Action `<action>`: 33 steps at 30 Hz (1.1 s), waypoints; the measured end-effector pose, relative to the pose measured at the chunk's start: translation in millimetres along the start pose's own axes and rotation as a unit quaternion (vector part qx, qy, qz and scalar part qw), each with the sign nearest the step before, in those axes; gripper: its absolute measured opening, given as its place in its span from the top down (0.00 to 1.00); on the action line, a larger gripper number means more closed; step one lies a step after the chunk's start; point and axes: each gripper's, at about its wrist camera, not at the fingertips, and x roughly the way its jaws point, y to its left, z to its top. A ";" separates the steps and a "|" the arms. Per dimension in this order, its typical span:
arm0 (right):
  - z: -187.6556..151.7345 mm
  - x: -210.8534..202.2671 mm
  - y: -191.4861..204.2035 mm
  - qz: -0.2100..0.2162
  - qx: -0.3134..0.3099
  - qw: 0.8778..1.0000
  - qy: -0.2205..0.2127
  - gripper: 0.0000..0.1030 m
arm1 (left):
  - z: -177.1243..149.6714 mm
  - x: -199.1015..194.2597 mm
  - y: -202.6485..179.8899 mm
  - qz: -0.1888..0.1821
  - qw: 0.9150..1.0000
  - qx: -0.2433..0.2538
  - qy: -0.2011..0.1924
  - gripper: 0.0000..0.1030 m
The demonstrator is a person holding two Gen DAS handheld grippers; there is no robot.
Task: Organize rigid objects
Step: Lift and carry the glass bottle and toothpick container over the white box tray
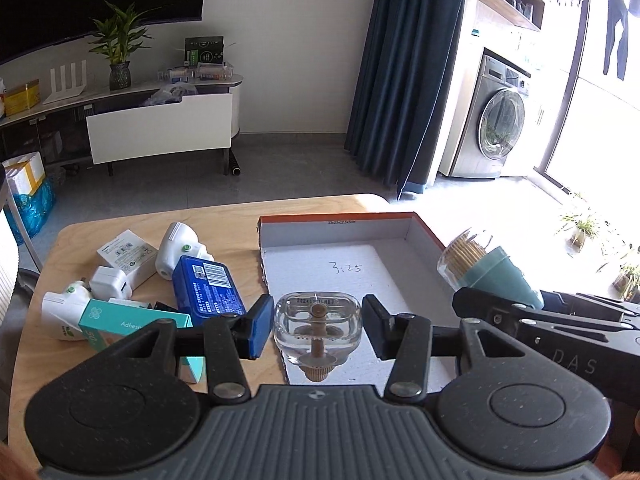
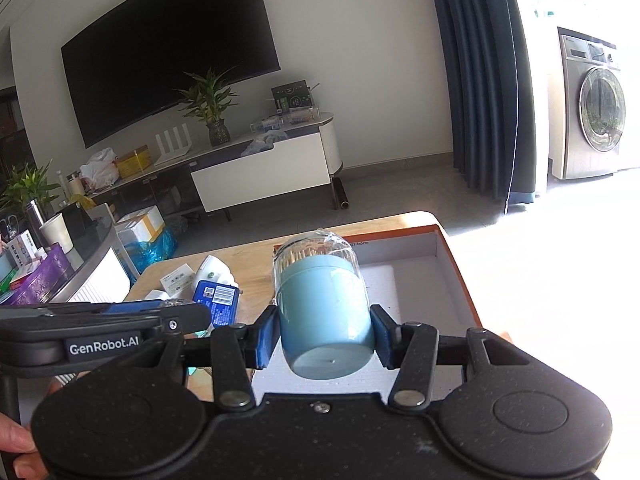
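My left gripper (image 1: 318,326) holds a clear glass bottle (image 1: 318,320) with a tan cap between its blue pads, above the near edge of the orange-rimmed white box (image 1: 424,226). My right gripper (image 2: 325,330) is shut on a light blue toothpick jar (image 2: 324,312) with a clear lid, lying sideways over the same box (image 2: 456,264). That jar also shows at the right of the left wrist view (image 1: 486,270).
On the wooden table (image 1: 240,216) left of the box lie a blue tin (image 1: 208,290), a teal carton (image 1: 132,326), white plugs (image 1: 108,282), a white box (image 1: 128,258) and white bottles (image 1: 178,248). Beyond the table are a TV stand and a washing machine.
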 end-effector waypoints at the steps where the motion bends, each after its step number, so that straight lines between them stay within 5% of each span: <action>1: 1.2 0.4 -2.9 -0.002 0.001 1.000 -0.002 0.43 | 0.4 1.2 -1.3 -0.001 1.000 0.001 0.000 0.53; 33: 34.2 27.7 -29.8 -0.025 -0.010 1.000 -0.011 0.43 | 21.9 36.7 -21.2 -0.011 1.000 -0.003 0.007 0.53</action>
